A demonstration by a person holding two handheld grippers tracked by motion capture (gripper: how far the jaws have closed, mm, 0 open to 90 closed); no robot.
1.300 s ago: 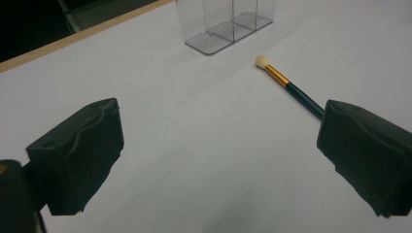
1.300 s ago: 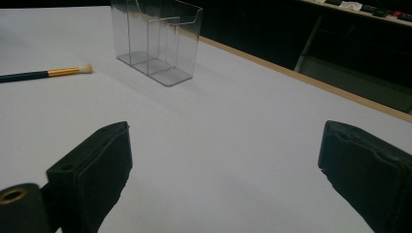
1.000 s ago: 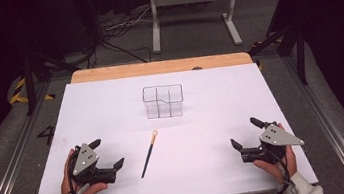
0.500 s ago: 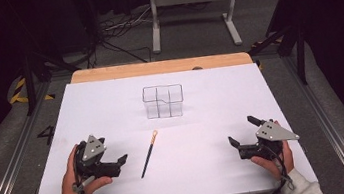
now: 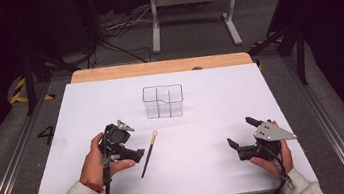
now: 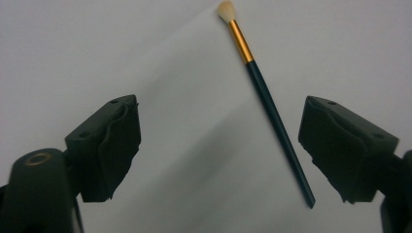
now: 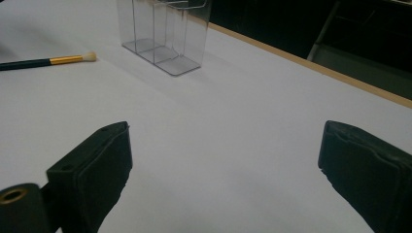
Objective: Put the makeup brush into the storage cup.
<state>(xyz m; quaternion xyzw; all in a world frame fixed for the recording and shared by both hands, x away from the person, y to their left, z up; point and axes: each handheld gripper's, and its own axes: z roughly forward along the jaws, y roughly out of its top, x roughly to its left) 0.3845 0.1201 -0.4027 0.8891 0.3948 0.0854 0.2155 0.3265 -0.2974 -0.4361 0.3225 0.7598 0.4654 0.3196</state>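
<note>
A wide white surface (image 5: 220, 171) carries everything, its wooden far edge showing beyond the sheet; near the middle, toward the far side, stands a clear plastic organiser box with open-topped compartments (image 5: 163, 100), upright and empty as far as can be seen; nearer the person, left of centre, lies a slim dark-handled brush with a gold ferrule and pale bristle tip (image 5: 148, 153), flat on the surface, bristles pointing toward the box, well apart from it. The left gripper (image 5: 135, 155) hovers just beside the brush, jaws spread wide; in the left gripper view the brush handle (image 6: 277, 116) runs between the jaws, nearer the right one, touching neither. The right gripper (image 5: 240, 133) waits well apart on the right, jaws likewise wide. The step in hand seems to be picking up the brush; to do it well, the left gripper should centre over the mid-handle, lower until both pads straddle it, and close across the handle, not along it.
</note>
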